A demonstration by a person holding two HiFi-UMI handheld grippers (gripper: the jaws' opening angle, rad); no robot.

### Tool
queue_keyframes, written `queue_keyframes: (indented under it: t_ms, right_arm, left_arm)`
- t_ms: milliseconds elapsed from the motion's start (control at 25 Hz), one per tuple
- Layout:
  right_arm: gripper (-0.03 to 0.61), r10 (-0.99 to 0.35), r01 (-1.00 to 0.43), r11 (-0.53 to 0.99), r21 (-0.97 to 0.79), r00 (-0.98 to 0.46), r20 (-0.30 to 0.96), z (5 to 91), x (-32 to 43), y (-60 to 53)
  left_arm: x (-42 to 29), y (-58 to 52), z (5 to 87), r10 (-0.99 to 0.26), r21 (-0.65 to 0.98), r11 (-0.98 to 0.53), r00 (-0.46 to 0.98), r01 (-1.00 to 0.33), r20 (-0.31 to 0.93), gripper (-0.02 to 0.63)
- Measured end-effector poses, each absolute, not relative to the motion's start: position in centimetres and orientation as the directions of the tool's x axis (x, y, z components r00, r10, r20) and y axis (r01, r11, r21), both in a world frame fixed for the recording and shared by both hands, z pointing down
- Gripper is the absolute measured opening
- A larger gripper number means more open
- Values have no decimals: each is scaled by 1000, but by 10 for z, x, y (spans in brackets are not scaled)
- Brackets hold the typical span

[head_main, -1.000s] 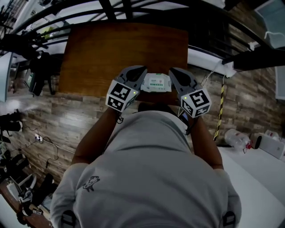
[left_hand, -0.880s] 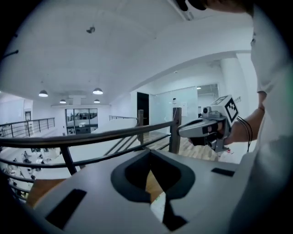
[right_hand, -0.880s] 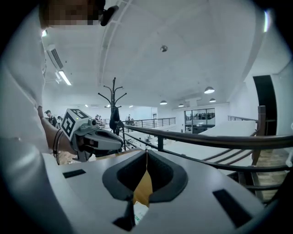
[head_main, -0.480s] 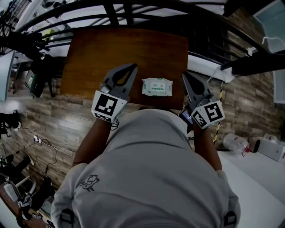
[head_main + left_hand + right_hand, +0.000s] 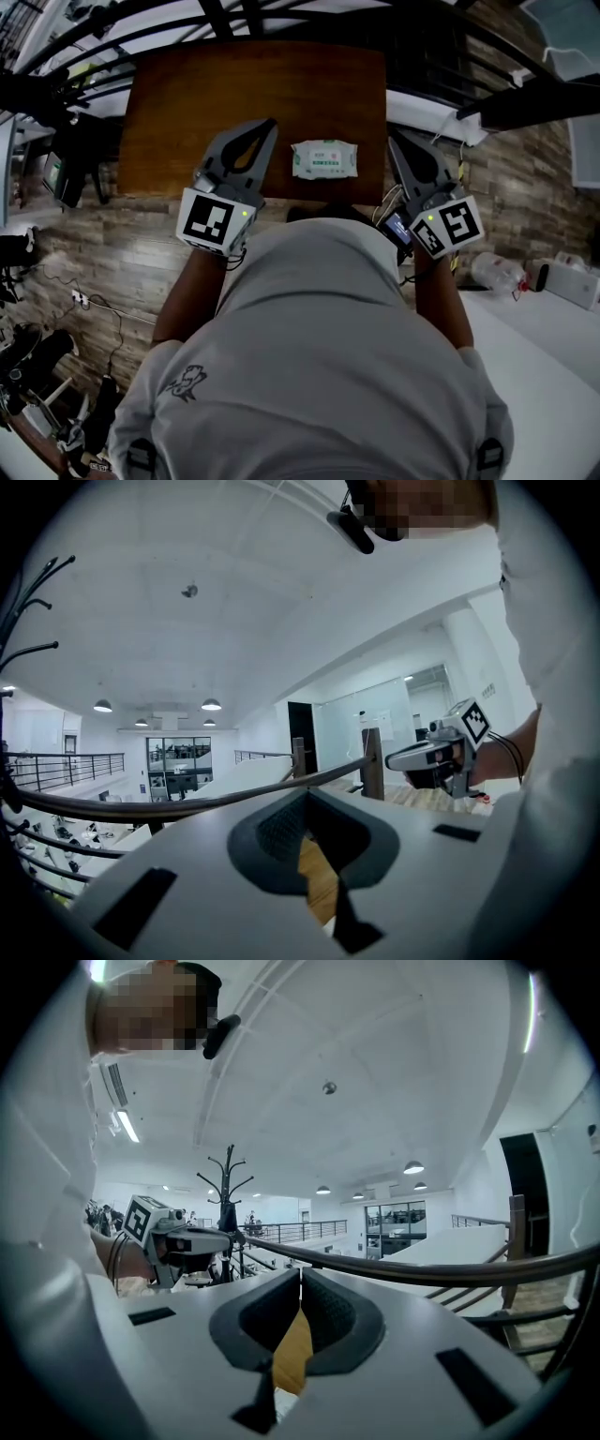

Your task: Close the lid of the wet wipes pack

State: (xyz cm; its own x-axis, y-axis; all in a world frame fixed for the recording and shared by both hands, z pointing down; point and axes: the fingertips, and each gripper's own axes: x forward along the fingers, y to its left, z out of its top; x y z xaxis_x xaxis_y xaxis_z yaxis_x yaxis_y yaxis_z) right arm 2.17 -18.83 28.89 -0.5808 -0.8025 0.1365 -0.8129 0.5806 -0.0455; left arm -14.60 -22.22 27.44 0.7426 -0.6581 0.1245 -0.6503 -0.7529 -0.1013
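The wipes pack (image 5: 324, 158) lies flat on the wooden table (image 5: 234, 89), near its front edge, between the two grippers and touching neither. The left gripper (image 5: 269, 125) has its jaws clenched tip to tip with nothing between them. The right gripper (image 5: 395, 137) is likewise clenched and empty; both point away from the person, one at each side of the pack

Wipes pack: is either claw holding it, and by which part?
Nothing is held. The left claw and right claw are shut and empty, apart from the pack lying on the table.
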Motion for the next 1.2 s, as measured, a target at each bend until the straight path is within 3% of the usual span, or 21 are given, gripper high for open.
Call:
queue_keyframes:
  t_ms: [1200]
  right_arm:
    - [35,-774,-782,612,-119,-623,115,299,178,9]
  left_arm:
    - [12,-31,289,-666,-73,-742,721,-666,190,9]
